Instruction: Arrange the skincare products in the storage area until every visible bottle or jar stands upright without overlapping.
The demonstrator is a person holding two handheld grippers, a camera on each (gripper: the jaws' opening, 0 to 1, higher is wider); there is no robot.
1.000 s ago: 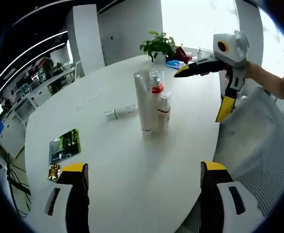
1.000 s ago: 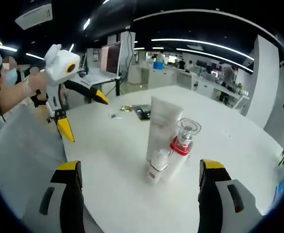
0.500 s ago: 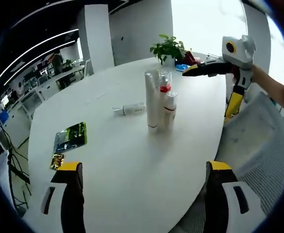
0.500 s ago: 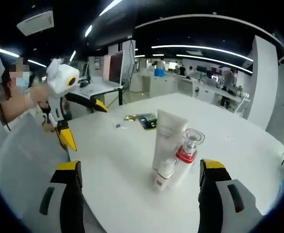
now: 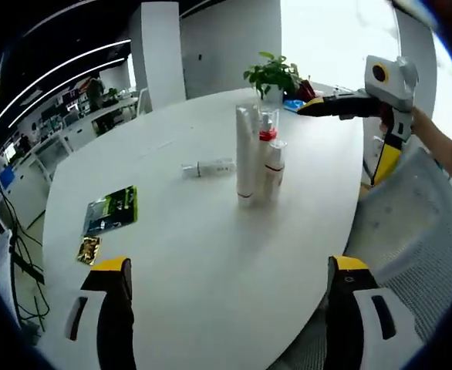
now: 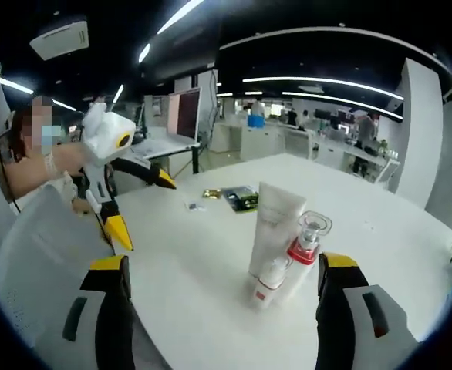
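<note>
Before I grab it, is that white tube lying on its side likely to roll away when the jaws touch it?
Probably, somewhat. The small tube lies flat on the smooth white table, apart from the three standing bottles, with nothing beside it to block it. It looks round and slim, so a nudge may roll it. It likely weighs little.

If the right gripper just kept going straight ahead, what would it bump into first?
Probably the cluster of standing skincare products: the small white bottle sits nearest, with the red-collared pump bottle and white tube just behind. Depth is hard to judge.

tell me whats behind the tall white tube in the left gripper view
Behind the tall white tube a clear-capped bottle with a red collar peeks out; its lower body is hidden. Farther back stands a potted plant.
</note>
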